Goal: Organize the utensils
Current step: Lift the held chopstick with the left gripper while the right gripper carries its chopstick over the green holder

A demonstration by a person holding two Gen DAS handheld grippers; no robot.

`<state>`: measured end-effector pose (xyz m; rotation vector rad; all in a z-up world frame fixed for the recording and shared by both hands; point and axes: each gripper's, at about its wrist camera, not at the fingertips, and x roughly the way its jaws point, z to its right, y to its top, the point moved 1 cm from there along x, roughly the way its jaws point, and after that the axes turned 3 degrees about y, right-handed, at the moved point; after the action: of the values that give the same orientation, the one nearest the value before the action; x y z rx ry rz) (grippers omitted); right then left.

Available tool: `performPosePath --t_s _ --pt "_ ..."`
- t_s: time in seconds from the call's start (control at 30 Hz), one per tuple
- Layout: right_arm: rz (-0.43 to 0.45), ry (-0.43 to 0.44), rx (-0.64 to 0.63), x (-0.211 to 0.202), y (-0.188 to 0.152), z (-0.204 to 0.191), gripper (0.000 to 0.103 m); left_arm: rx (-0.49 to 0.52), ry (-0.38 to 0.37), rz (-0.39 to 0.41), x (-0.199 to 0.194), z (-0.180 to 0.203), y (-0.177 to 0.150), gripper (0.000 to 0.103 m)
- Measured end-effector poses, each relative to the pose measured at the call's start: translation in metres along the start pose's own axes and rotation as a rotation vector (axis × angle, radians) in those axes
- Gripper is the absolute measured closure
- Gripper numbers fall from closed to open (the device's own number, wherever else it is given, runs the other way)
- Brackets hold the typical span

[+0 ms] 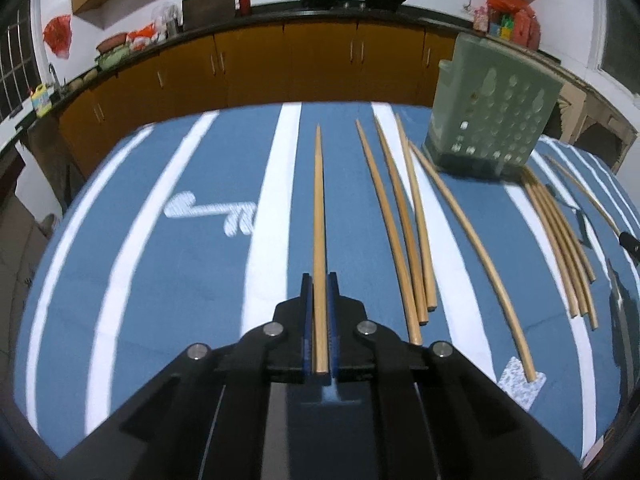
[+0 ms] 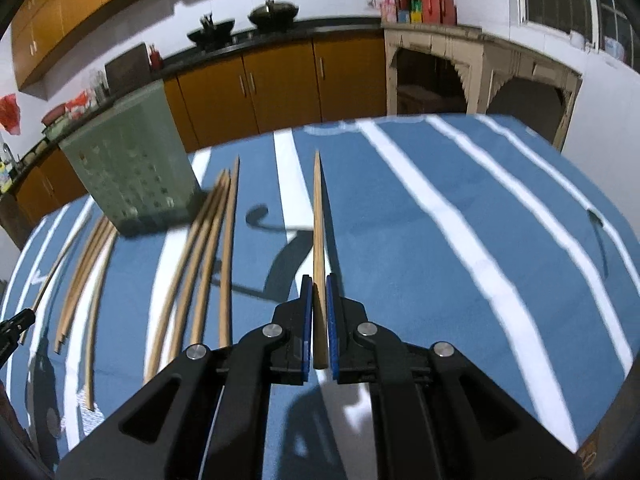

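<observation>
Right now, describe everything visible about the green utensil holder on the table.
The green utensil holder is a pale, translucent plastic-looking box standing upright on the blue striped tablecloth. Its facing wall is perforated with rows of round and teardrop holes, and the base looks darker. Its inside is not visible. Loose wooden chopsticks lie flat on both sides of it; some ends reach its base, though contact is unclear. Neither gripper touches it.

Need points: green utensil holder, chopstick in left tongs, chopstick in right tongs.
green utensil holder [image 1: 496,120], left wrist view, perforated front wall.
left chopstick [image 1: 319,208], left wrist view, mid-shaft ahead of the tongs.
right chopstick [image 2: 318,216], right wrist view, mid-shaft ahead of the tongs.
</observation>
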<state>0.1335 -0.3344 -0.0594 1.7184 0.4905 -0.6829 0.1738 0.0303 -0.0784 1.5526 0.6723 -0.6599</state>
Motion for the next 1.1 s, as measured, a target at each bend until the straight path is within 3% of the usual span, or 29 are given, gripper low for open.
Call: performPosePath --t_s 0.27,0.63,1.1 --pt "0.127 0.006 -0.037 -0.036 0.023 -0.005 0.095 0.010 -0.015 0.120 -0.046 -0.013 0.020 0.095" --pt "0.262 0.057 -0.029 -0.066 0.059 -0.010 0.095 -0.087 -0.018 0.326 -0.098 -0.033 0.069 0.095" --pt "0.357 0.088 -0.012 -0.082 0.113 -0.008 0.096 -0.085 -0.014 0.401 -0.118 -0.043 0.110 0.095"
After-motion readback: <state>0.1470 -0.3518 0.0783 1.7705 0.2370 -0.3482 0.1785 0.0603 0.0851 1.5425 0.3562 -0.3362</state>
